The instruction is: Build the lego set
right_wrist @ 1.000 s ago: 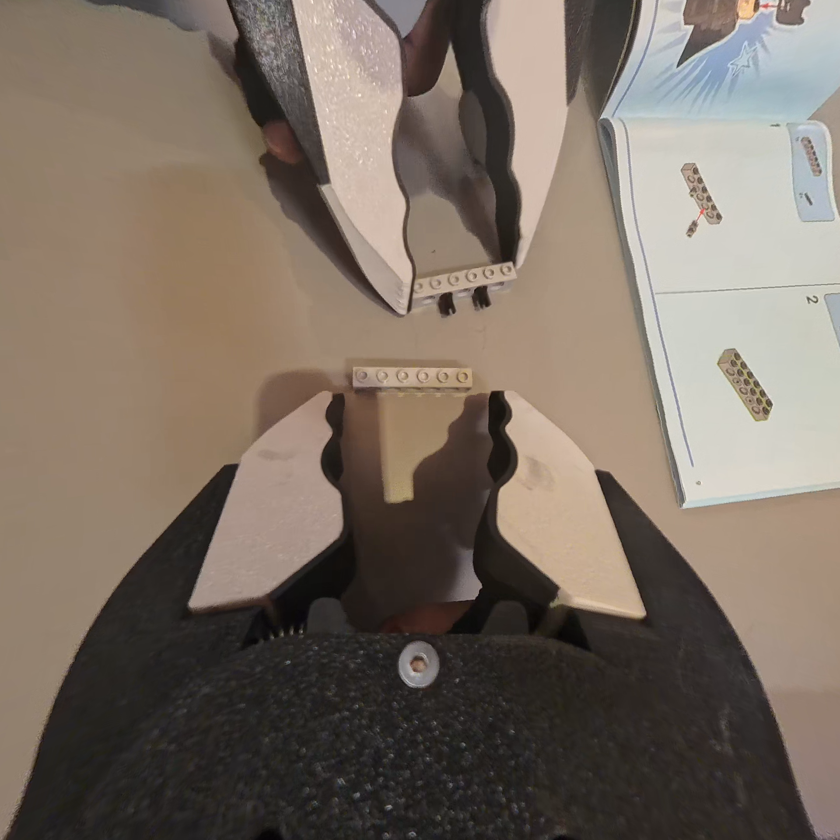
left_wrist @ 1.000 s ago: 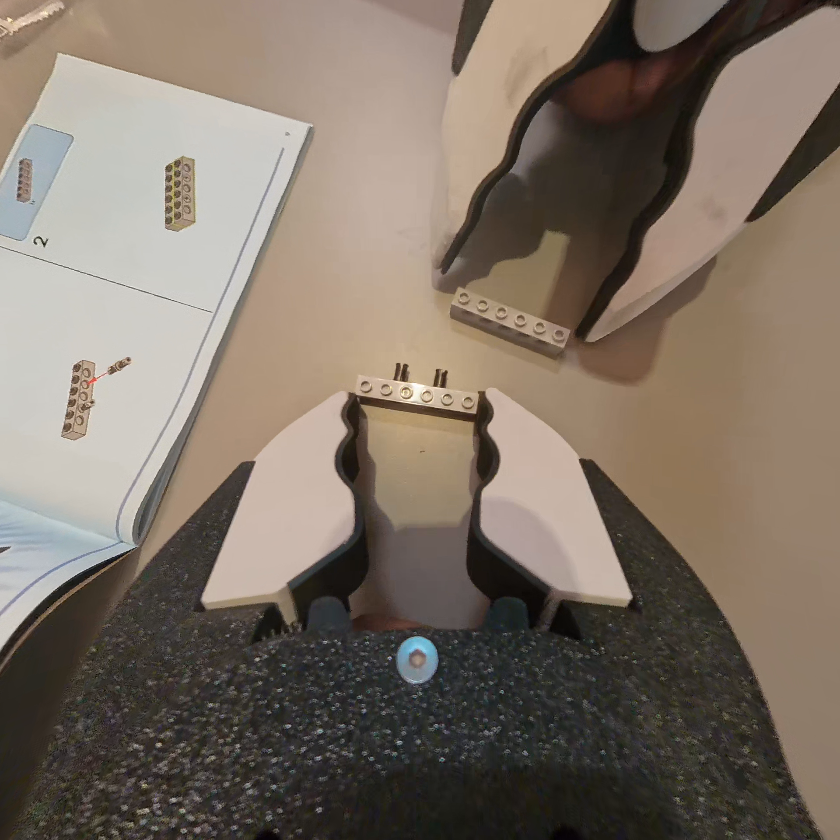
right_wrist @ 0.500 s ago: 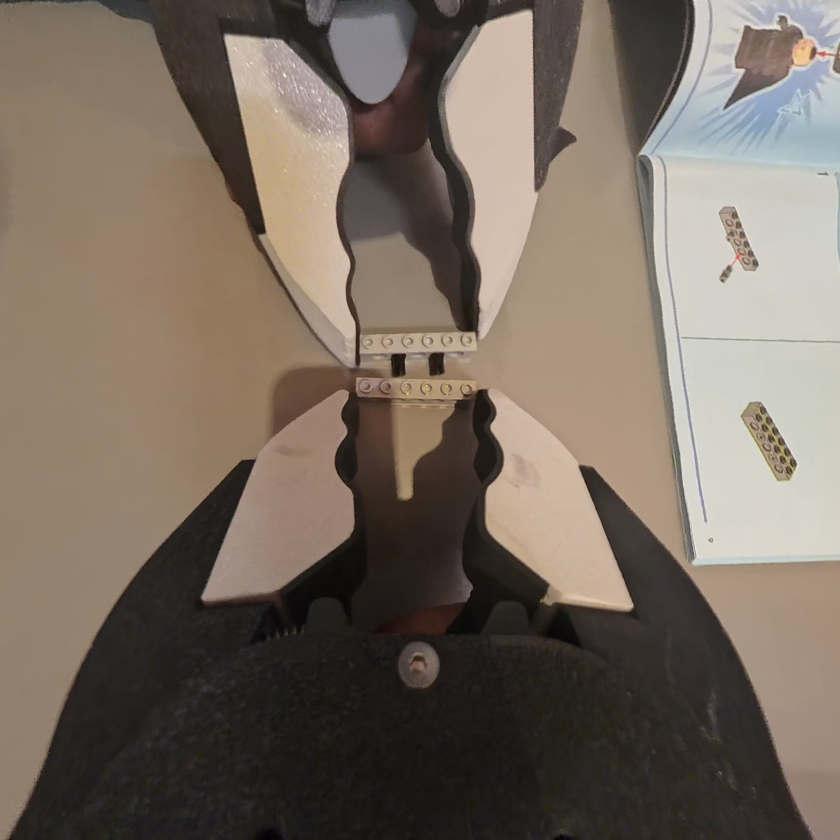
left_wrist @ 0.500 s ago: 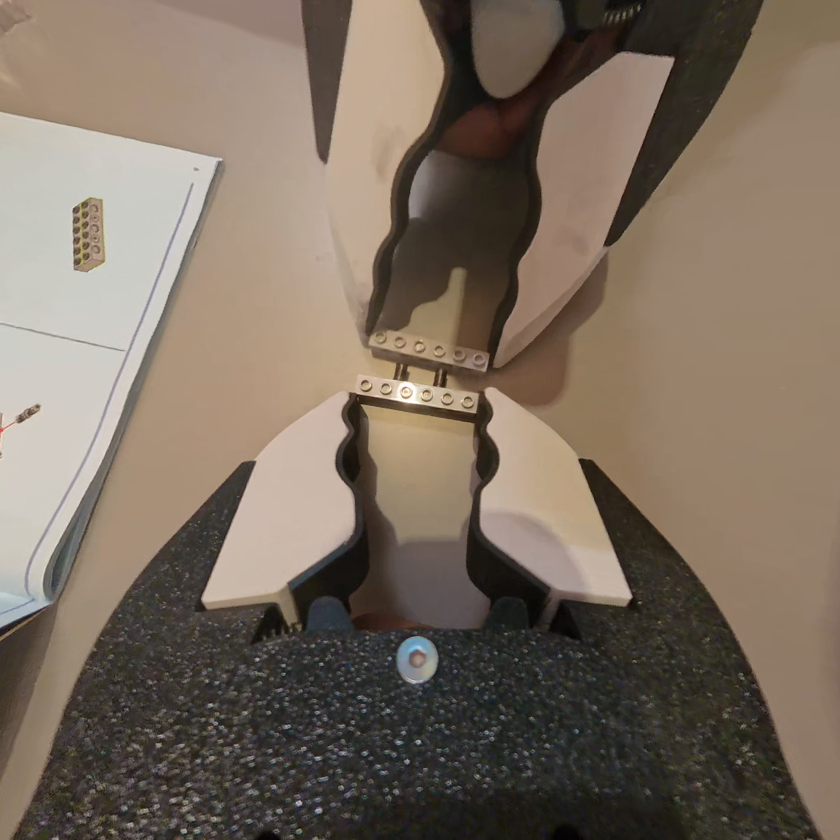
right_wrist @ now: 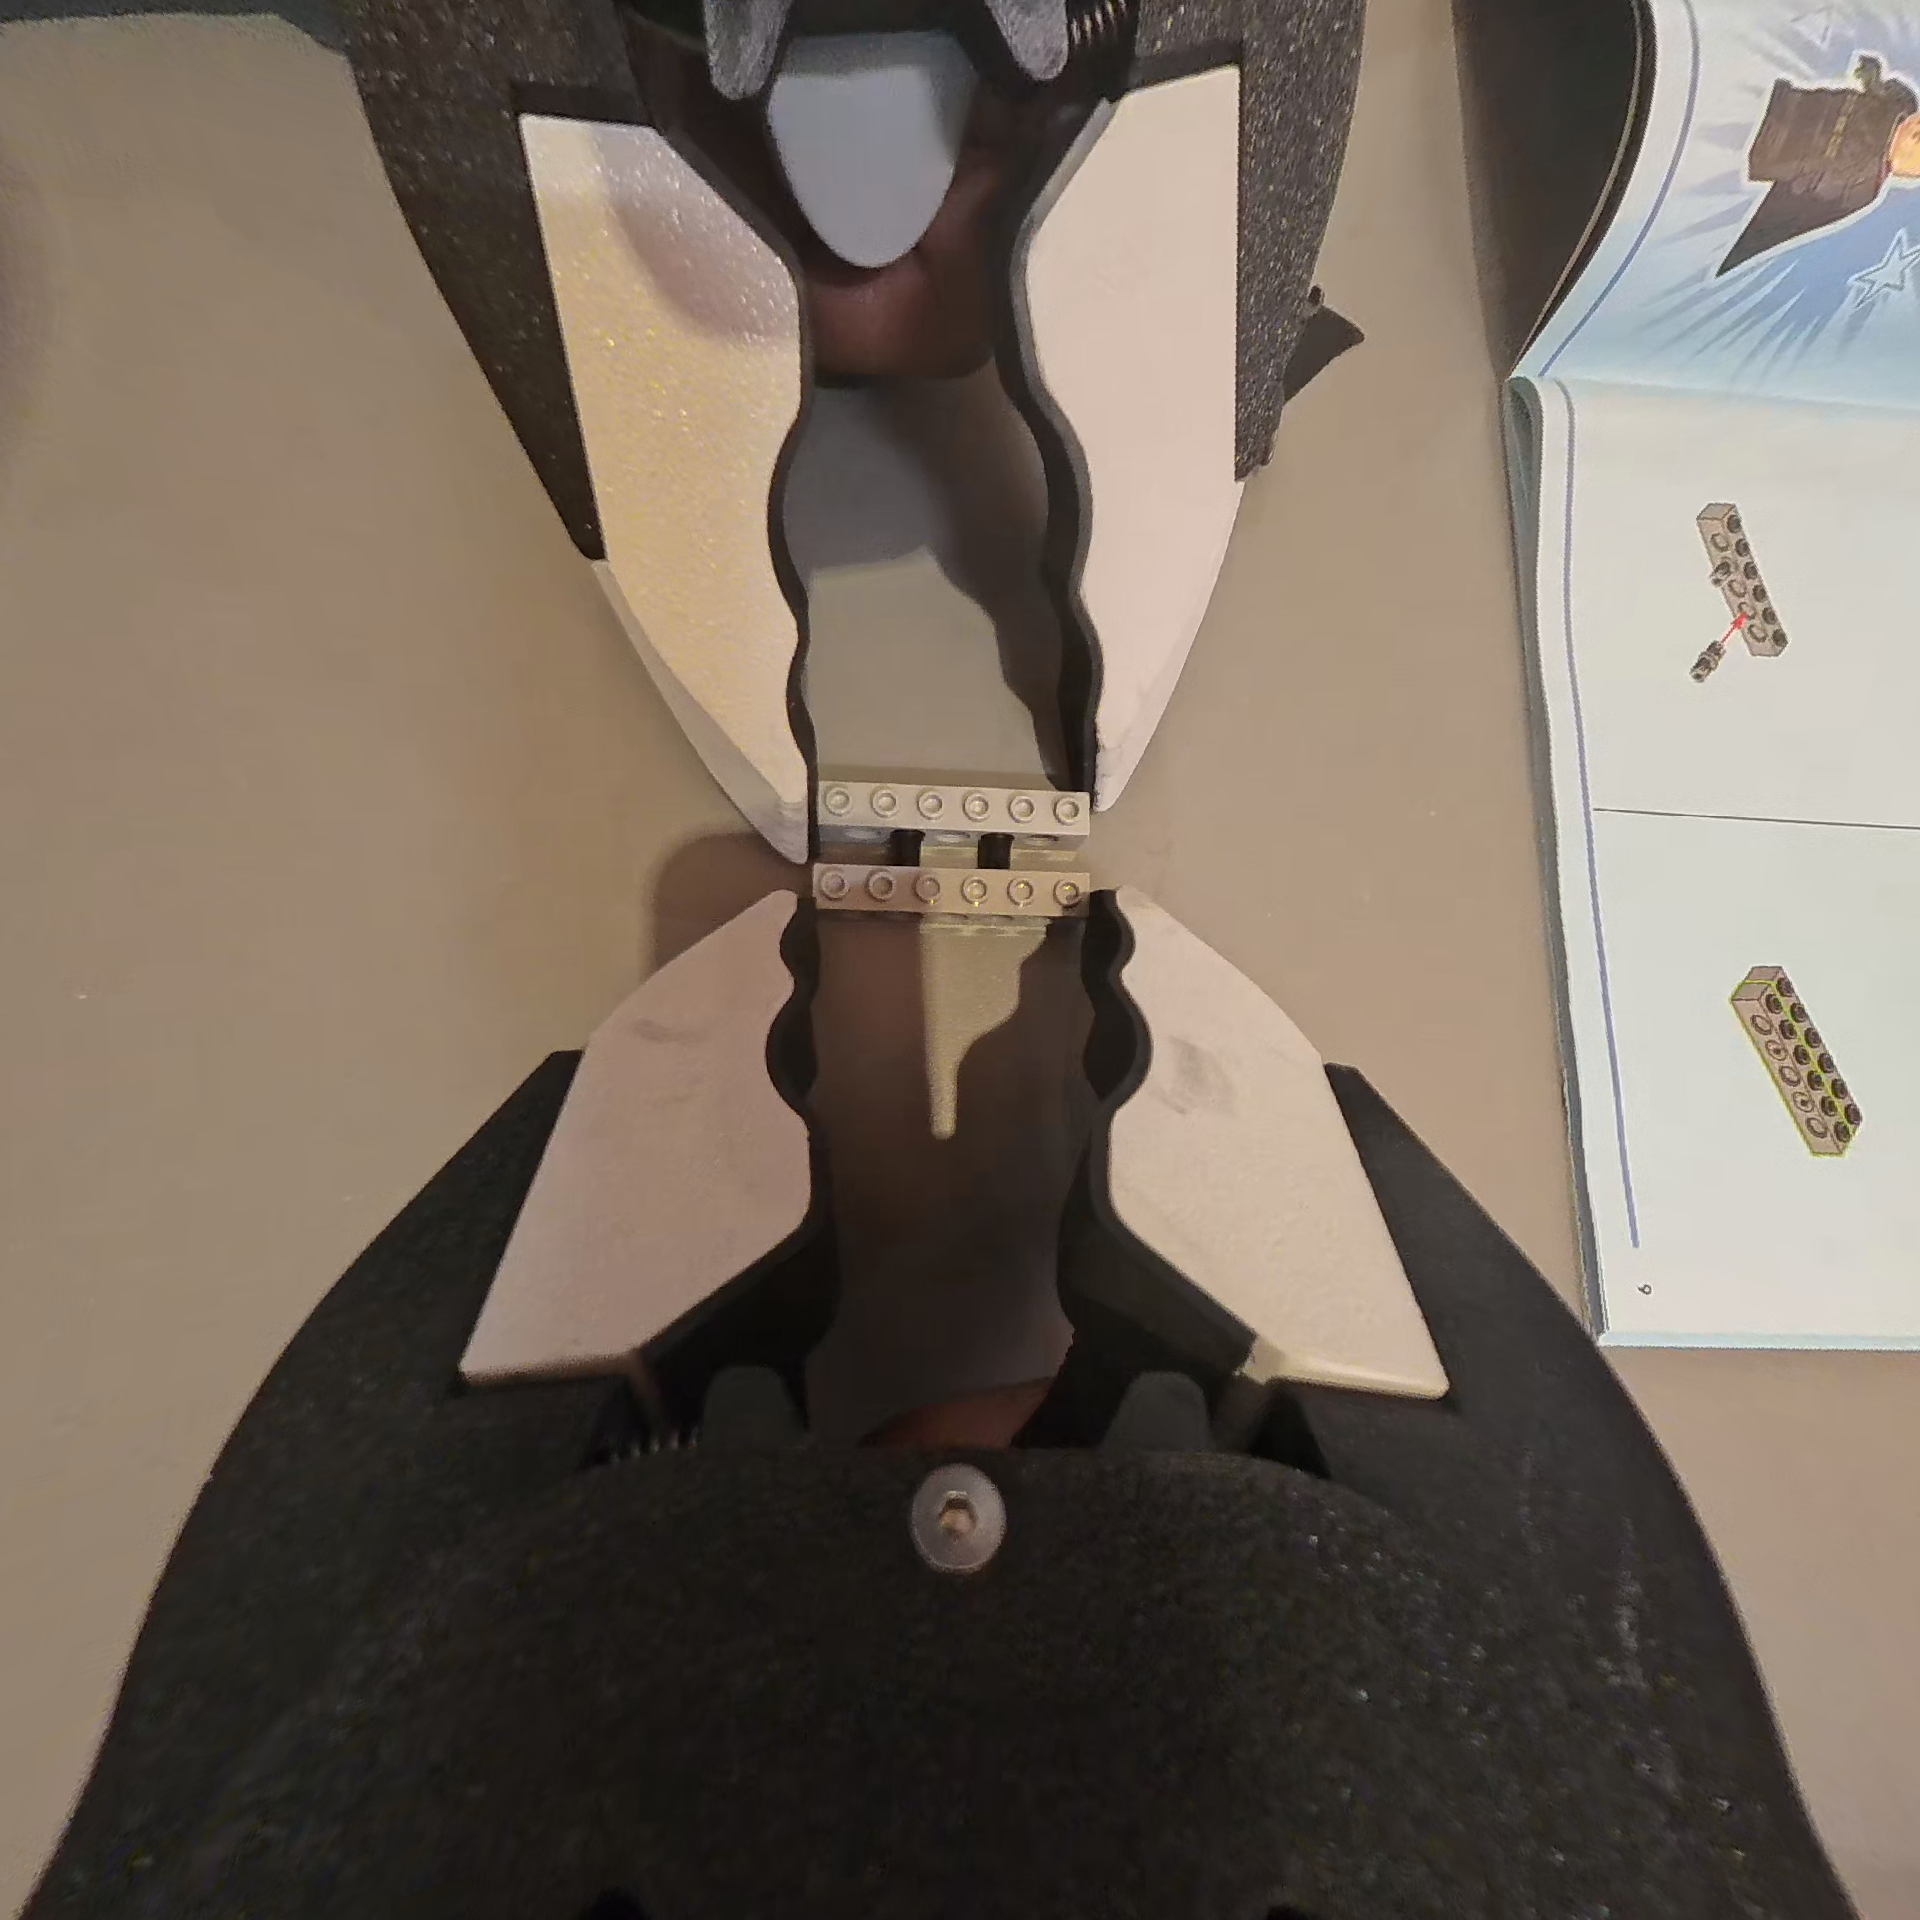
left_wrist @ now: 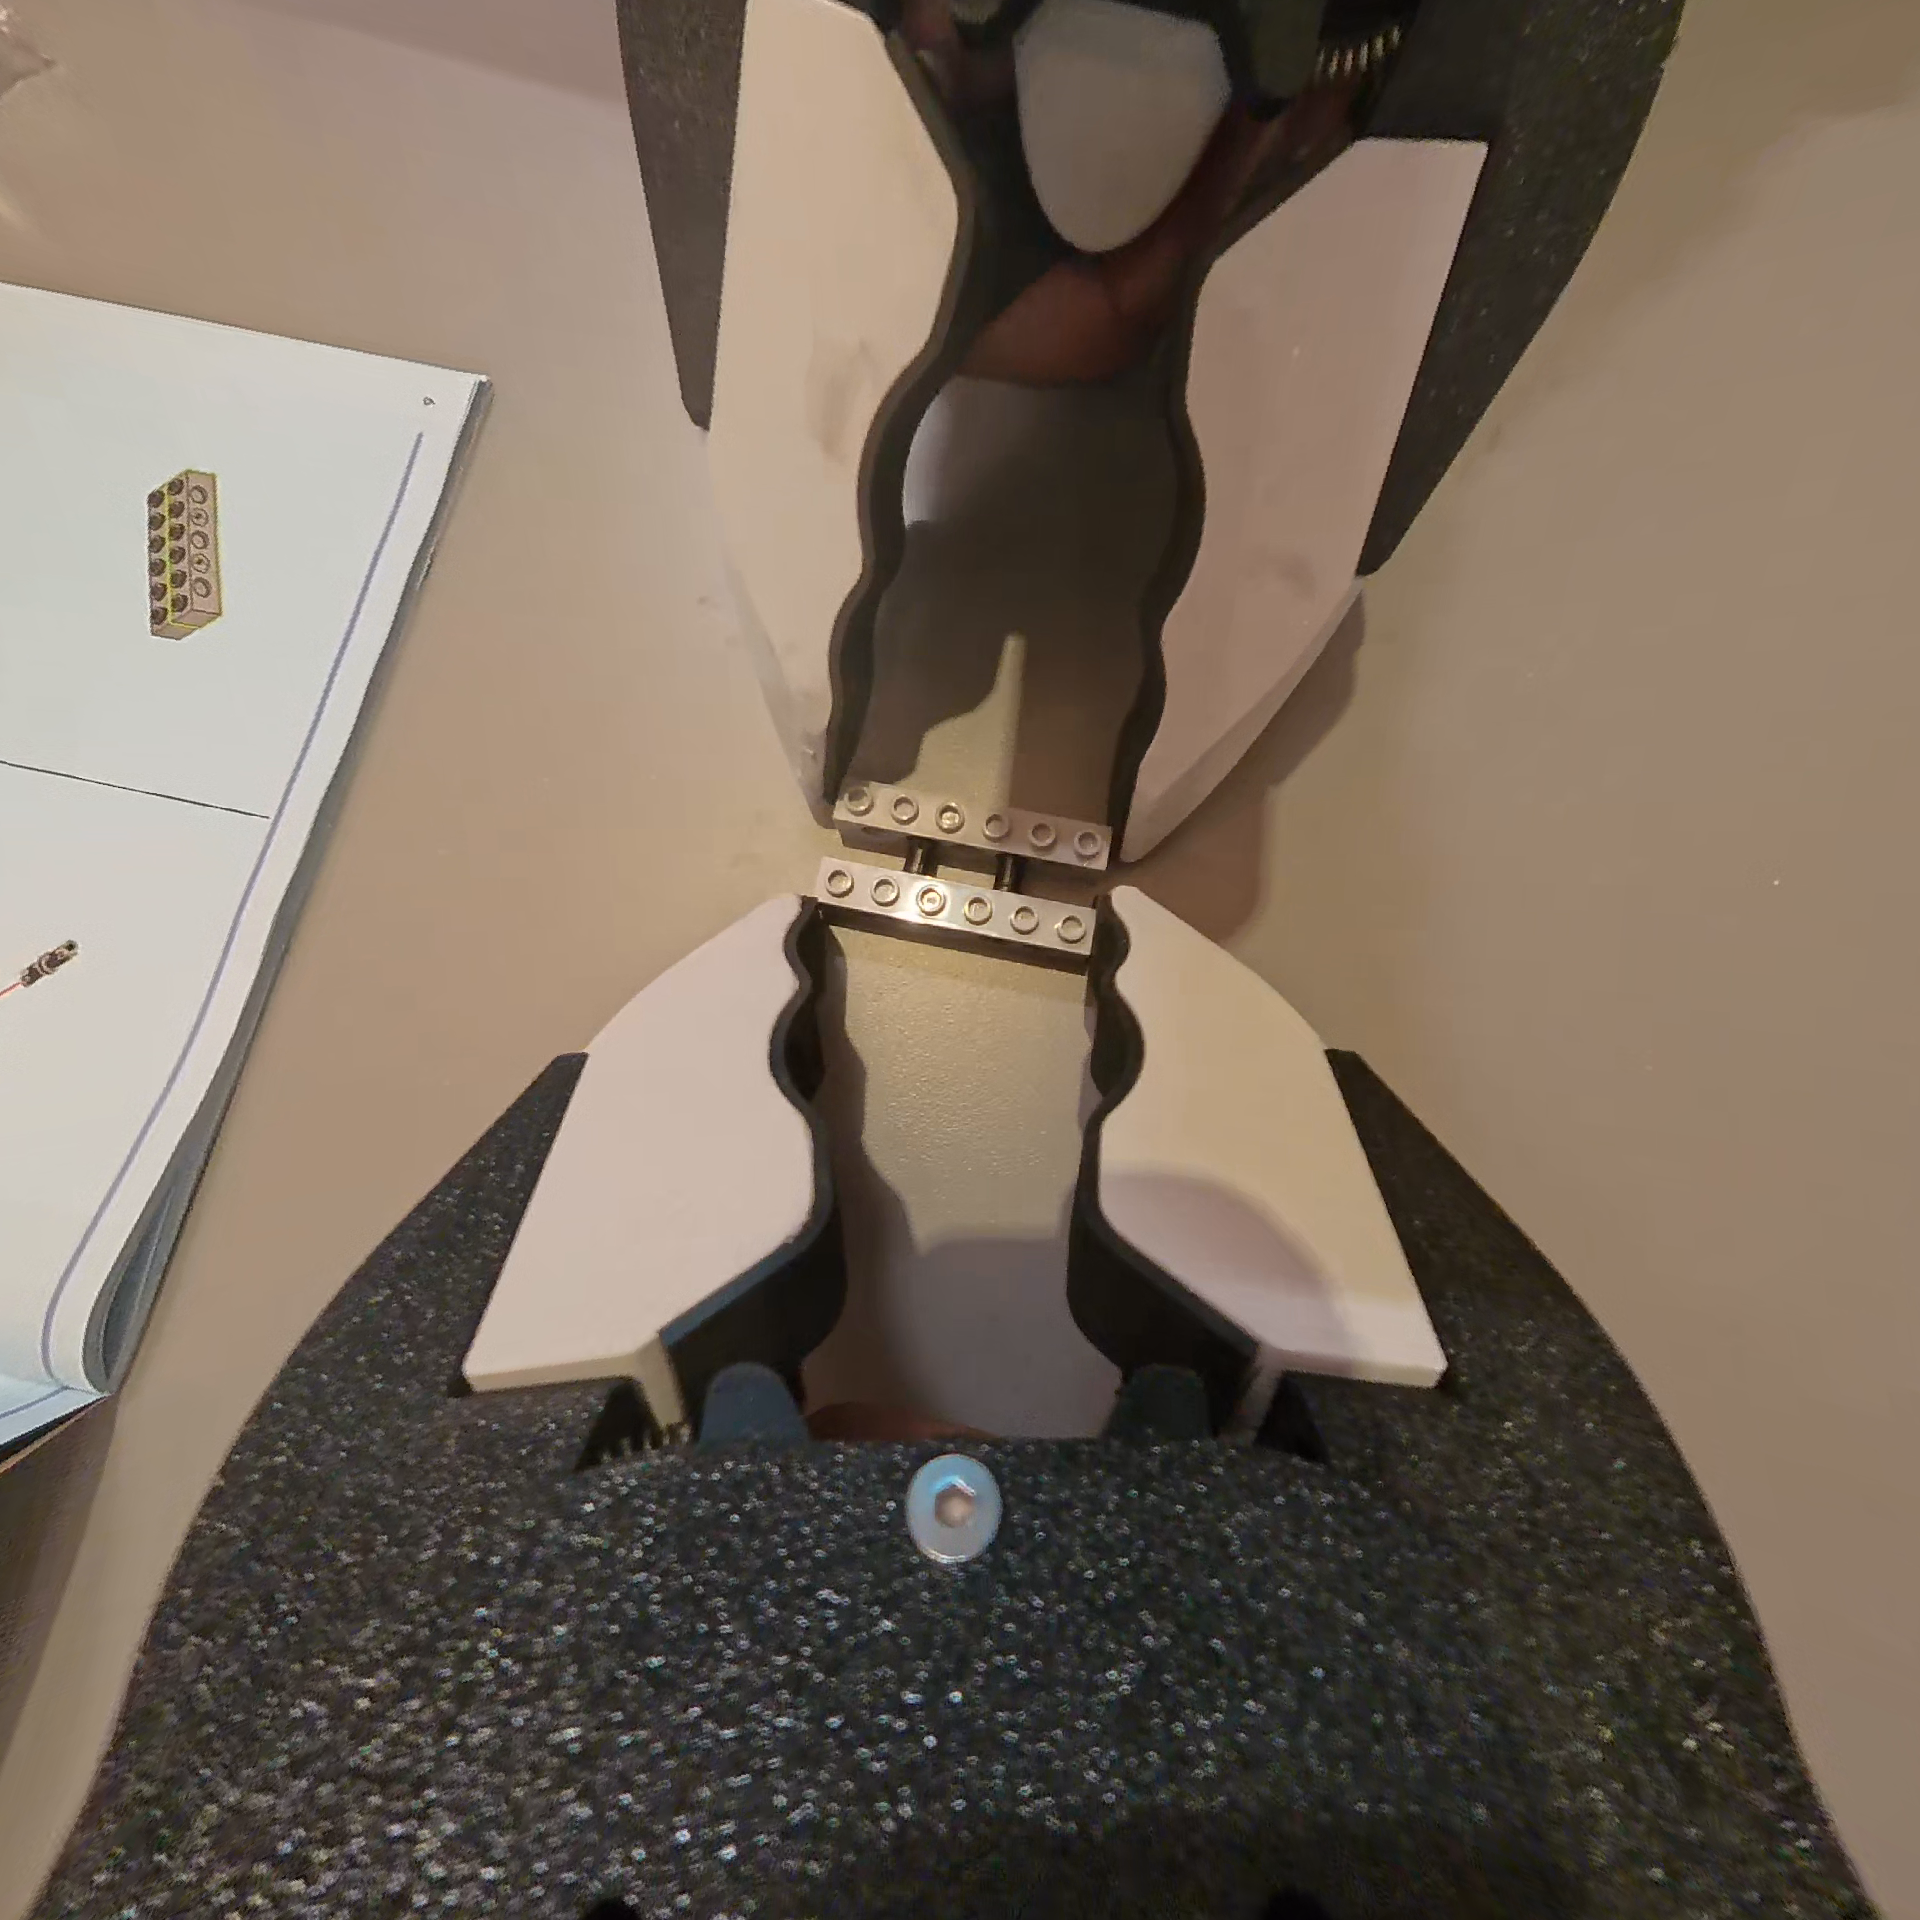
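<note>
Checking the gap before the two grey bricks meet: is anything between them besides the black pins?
Nothing else shows. Only the two black pins span the gap between the left claw's brick and the right claw's brick; bare table lies below.

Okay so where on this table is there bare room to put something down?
Bare table lies wide on the side away from the open booklet. A narrower strip runs between booklet and jaws. It is crowded in the middle, where the left gripper and right gripper face each other, each holding a grey studded brick.
</note>
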Motion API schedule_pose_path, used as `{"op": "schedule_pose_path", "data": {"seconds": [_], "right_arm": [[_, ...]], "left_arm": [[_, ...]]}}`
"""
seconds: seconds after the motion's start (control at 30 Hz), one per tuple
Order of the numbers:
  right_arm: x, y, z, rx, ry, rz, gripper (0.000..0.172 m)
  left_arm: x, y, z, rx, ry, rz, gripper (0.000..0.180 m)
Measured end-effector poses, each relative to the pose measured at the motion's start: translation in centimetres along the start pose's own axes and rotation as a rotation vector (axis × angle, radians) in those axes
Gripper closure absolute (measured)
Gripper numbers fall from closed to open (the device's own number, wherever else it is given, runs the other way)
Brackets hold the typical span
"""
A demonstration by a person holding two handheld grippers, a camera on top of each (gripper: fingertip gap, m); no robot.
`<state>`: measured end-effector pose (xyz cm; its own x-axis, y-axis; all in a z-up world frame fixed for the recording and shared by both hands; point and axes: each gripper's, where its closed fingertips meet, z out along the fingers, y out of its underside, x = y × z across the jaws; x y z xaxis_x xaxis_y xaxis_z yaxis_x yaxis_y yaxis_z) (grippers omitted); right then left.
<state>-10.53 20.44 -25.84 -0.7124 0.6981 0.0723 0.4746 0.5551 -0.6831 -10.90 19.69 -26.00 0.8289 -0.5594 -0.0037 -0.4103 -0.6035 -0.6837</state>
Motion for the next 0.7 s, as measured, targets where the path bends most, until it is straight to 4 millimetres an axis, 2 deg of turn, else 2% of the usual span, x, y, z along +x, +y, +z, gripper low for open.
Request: {"op": "schedule_pose_path", "data": {"seconds": [0.6,0.7], "right_arm": [[-0.25,0.03,-0.14,0.01,0.003,-0.023,0.121],[-0.23,0.06,-0.22,0.011,0.006,-0.021,0.12]], "left_arm": [[0.1,-0.47,-0.57,0.053,0.023,-0.011,0.126],[0.04,-0.04,-0.67,0.036,0.015,-0.022,0.126]]}}
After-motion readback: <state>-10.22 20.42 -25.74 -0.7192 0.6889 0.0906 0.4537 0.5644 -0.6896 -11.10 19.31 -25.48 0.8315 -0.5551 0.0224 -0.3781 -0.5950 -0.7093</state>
